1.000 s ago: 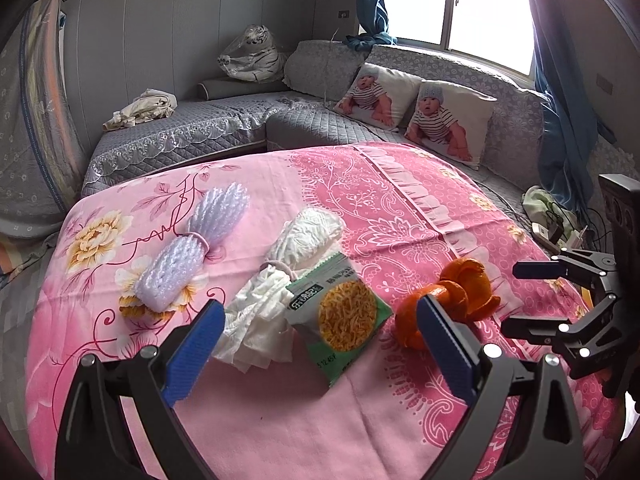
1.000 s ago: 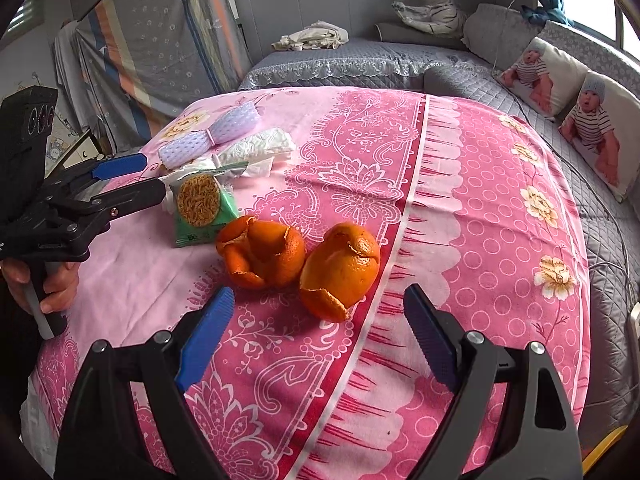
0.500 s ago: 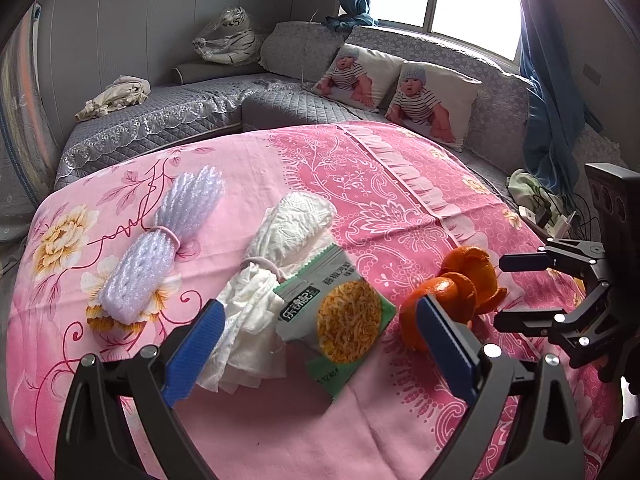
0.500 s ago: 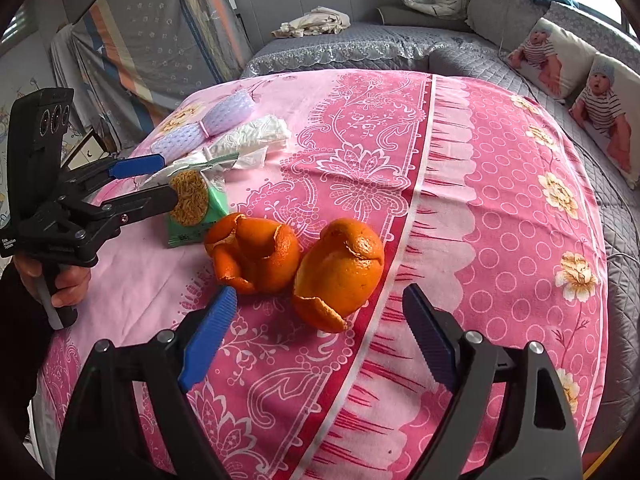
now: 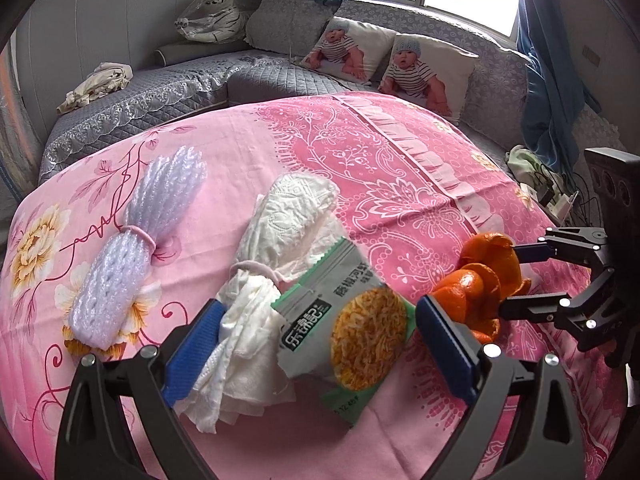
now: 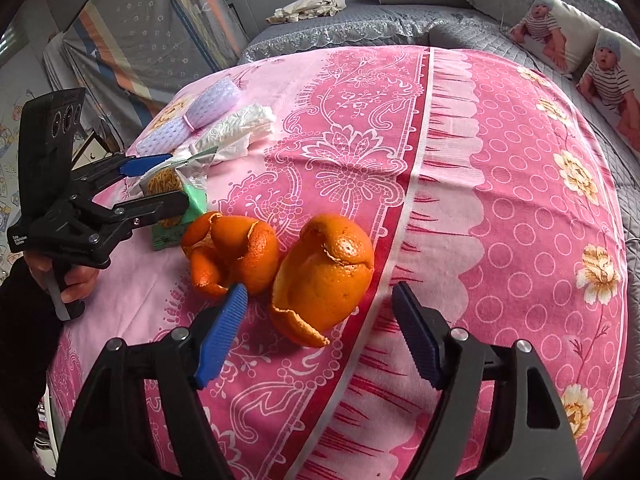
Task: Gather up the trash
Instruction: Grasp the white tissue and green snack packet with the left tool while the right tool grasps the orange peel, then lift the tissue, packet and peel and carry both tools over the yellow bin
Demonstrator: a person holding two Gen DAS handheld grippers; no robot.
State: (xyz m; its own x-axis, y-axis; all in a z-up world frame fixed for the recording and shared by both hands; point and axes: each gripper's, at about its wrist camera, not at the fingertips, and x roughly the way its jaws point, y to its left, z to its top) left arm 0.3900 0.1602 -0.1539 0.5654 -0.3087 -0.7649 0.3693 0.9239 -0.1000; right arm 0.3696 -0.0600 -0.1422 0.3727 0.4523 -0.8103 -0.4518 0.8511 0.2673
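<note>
Both hand-held grippers gape: left (image 5: 316, 344) straddling the snack packet (image 5: 352, 328), right (image 6: 320, 320) flanking an orange peel (image 6: 324, 272).

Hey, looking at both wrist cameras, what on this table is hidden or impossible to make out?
- Snack packet: mostly hidden by the left gripper in the right wrist view.
- Orange peels: partly covered by gripper fingers in the left wrist view.
- No trash bin visible in either view.

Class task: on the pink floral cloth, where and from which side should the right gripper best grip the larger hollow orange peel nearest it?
Probably across the domed middle of the larger hollow orange peel, coming straight forward from the near side: the open right gripper already straddles it, and its ragged lower edge looks flimsy.
</note>
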